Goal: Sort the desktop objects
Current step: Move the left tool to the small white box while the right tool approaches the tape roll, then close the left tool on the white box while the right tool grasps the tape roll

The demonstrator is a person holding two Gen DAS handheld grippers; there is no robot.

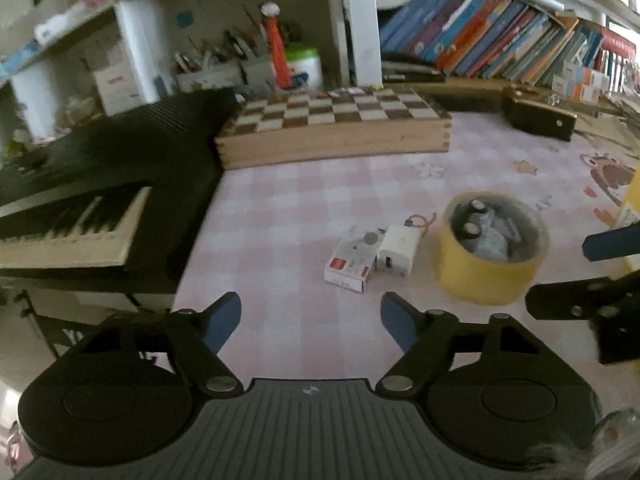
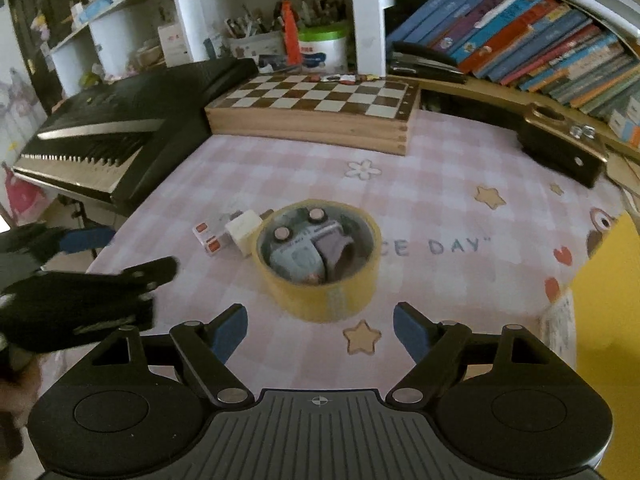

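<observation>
A yellow tape roll point(image 1: 486, 274) point(image 2: 320, 296) stands on the pink checked tablecloth point(image 1: 304, 208) with batteries and other small items inside its ring. Beside it lie a white charger plug point(image 1: 396, 250) point(image 2: 243, 230) and a small white-and-red box point(image 1: 352, 258) point(image 2: 209, 238). My left gripper point(image 1: 311, 320) is open and empty, hovering short of the box and plug. My right gripper point(image 2: 320, 330) is open and empty, just in front of the tape roll. Each gripper shows at the edge of the other's view.
A wooden chessboard box point(image 1: 336, 128) point(image 2: 316, 116) lies at the back. A black keyboard point(image 1: 92, 208) point(image 2: 120, 136) sits on the left. Books point(image 2: 532, 36) and pen holders point(image 2: 256, 40) fill the rear shelf. A yellow object point(image 2: 608, 320) stands at the right edge.
</observation>
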